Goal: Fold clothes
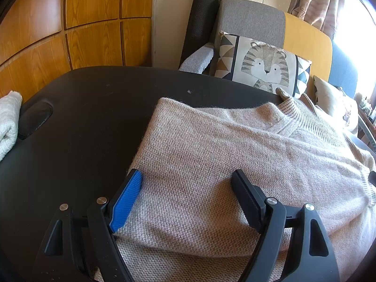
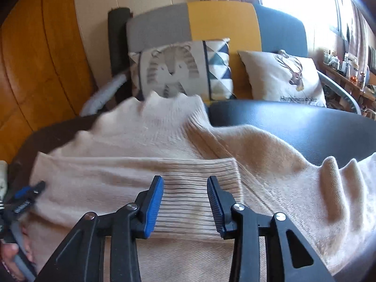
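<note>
Sweater (image 1: 223, 155), beige knit, lay on the dark bench (image 1: 82, 122), partly folded: its left side had been turned in to a straight edge, the ribbed collar (image 1: 303, 115) pointed to the far side, and a ribbed band (image 2: 188, 188) lay across the body in the right wrist view. On the right the cloth was bunched in loose peaks near the bench edge.

Left hand-held gripper (image 1: 186, 198) stood wide open over the near left part of the sweater, its blue pad (image 1: 127, 202) right at the folded edge, holding nothing. Right hand-held gripper (image 2: 185, 203) was also open, its fingers astride the ribbed band without pinching it; whether the tips touched the knit could not be told, and that view was blurred.

Several things could go wrong from here. Closing on the band alone might lift one layer and pull the turned-in side open. The thick, soft knit could slip from a shallow pinch. Uneven lifting by the two grippers would likely skew the fold, and dragging could push the bunched right side off the bench. A pale cloth (image 1: 8, 122) at the far left edge lay well apart.
</note>
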